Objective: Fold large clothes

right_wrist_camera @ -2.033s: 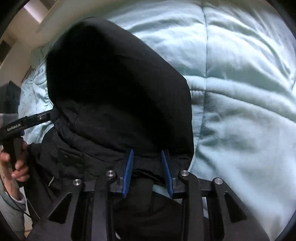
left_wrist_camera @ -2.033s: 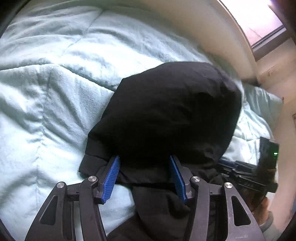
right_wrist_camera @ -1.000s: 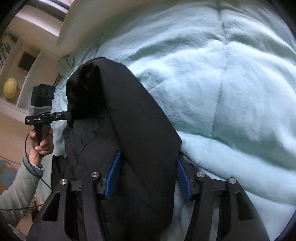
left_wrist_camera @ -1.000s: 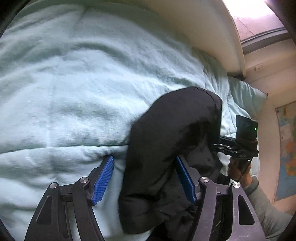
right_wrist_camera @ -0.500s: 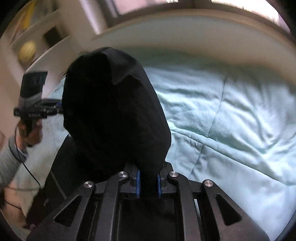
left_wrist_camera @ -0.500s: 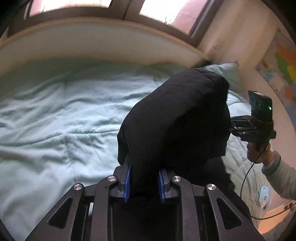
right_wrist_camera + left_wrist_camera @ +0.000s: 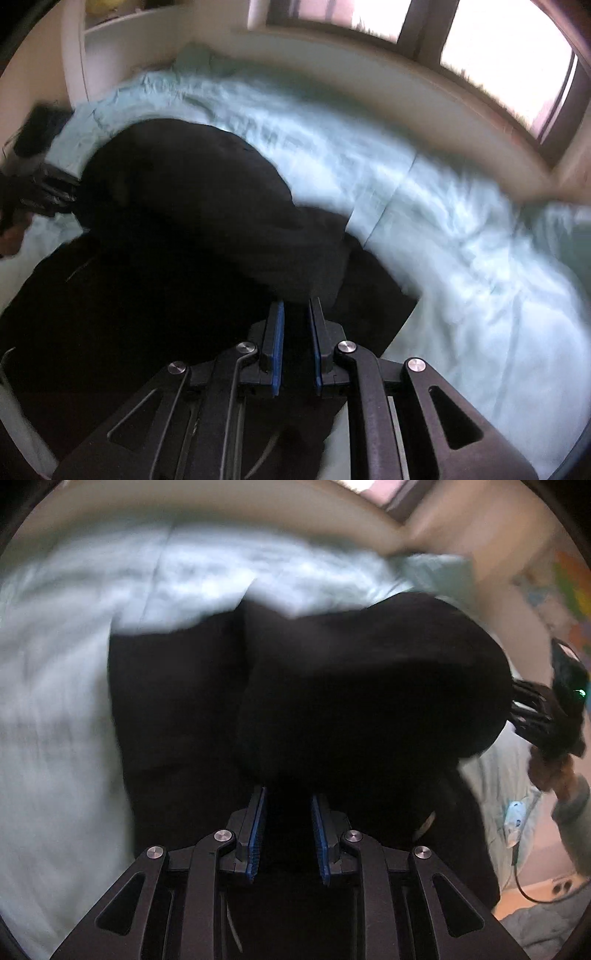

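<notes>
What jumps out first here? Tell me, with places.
A big black garment fills the middle of both views, bunched up over a pale mint quilt that covers the bed behind it. Each gripper, left and right, has its blue pads closed on the dark cloth at bottom centre. Bright windows glare at upper right.

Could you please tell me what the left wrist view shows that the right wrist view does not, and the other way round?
Only the left wrist view shows the colourful wall map and the right gripper from outside, held in the person's hand. Only the right wrist view shows the bright window and the white shelf at upper left. Both show the black garment bunched and raised over the light-blue comforter, with blue pads closed on its cloth; both are motion-blurred.
</notes>
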{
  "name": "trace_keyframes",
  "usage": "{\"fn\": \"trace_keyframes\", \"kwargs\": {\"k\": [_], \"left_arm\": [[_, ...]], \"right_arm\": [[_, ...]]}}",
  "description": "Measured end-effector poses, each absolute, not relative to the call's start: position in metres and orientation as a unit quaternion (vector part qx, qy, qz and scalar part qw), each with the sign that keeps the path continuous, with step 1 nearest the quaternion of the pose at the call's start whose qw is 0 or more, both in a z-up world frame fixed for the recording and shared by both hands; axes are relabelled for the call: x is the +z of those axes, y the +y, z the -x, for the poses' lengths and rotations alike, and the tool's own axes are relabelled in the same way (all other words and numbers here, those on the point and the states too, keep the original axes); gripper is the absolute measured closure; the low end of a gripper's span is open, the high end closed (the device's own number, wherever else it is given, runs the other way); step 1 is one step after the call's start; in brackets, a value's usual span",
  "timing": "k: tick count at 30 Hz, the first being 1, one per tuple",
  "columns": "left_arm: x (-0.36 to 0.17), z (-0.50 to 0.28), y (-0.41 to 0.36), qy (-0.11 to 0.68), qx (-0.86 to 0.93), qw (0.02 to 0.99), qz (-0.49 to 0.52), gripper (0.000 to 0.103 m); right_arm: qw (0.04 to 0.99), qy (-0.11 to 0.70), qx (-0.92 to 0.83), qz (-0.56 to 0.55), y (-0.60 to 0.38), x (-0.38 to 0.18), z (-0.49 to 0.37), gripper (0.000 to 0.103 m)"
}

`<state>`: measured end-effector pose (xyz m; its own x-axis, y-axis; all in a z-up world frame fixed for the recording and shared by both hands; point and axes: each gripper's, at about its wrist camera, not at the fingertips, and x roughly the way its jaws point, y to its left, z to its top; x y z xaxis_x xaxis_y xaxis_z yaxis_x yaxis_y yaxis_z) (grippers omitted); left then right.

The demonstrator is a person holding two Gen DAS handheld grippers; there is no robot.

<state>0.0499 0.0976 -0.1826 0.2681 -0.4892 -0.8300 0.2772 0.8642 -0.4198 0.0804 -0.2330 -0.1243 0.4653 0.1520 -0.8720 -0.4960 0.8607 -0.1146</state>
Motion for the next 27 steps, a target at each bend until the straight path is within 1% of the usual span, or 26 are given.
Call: {"fn": "trace_keyframes", "kwargs": {"k": [2, 4, 6, 7, 8, 10, 13, 15, 18, 19, 21, 22, 24, 27], "left_arm": [[-0.195, -0.040, 0.105, 0.569, -0.231, 0.782, 0.108, 0.079], [-0.187, -0.030, 0.115, 0.565, -0.225, 0.785, 0.114, 0.079], [-0.164, -0.031, 0.122, 0.549, -0.223, 0.798, 0.108, 0.079], [-0.144, -0.036, 0.125, 0.531, -0.221, 0.812, 0.096, 0.079], [-0.134, -0.035, 0.127, 0.520, -0.223, 0.819, 0.092, 0.079], [-0.104, -0.052, 0.125, 0.492, -0.235, 0.833, 0.088, 0.078], [-0.074, -0.089, 0.103, 0.468, -0.238, 0.847, 0.081, 0.075], [-0.069, -0.116, 0.084, 0.468, -0.234, 0.848, 0.079, 0.073], [-0.077, -0.155, 0.063, 0.486, -0.239, 0.835, 0.101, 0.072], [-0.086, -0.168, 0.058, 0.499, -0.250, 0.820, 0.124, 0.072], [-0.102, -0.174, 0.049, 0.522, -0.266, 0.798, 0.141, 0.072], [-0.110, -0.172, 0.045, 0.533, -0.275, 0.787, 0.143, 0.072], [-0.130, -0.148, 0.041, 0.550, -0.286, 0.771, 0.141, 0.072], [-0.158, -0.098, 0.053, 0.563, -0.306, 0.749, 0.169, 0.072]], "right_arm": [[0.824, 0.509, 0.174, 0.176, -0.237, -0.144, -0.069, 0.087], [0.820, 0.530, 0.163, 0.143, -0.249, -0.147, -0.062, 0.087], [0.826, 0.529, 0.158, 0.118, -0.263, -0.135, -0.061, 0.085], [0.833, 0.521, 0.152, 0.107, -0.270, -0.122, -0.065, 0.081], [0.840, 0.512, 0.147, 0.102, -0.274, -0.112, -0.071, 0.077], [0.859, 0.484, 0.147, 0.082, -0.276, -0.085, -0.091, 0.072], [0.867, 0.471, 0.153, 0.054, -0.265, -0.064, -0.128, 0.072], [0.862, 0.477, 0.167, 0.027, -0.250, -0.060, -0.160, 0.072], [0.849, 0.502, 0.164, -0.016, -0.220, -0.071, -0.207, 0.072], [0.842, 0.512, 0.168, -0.036, -0.216, -0.078, -0.218, 0.072], [0.813, 0.544, 0.190, -0.084, -0.210, -0.105, -0.232, 0.072], [0.800, 0.558, 0.200, -0.091, -0.206, -0.117, -0.230, 0.072], [0.775, 0.583, 0.228, -0.083, -0.197, -0.136, -0.202, 0.072], [0.747, 0.612, 0.256, -0.046, -0.196, -0.173, -0.128, 0.072]]}}
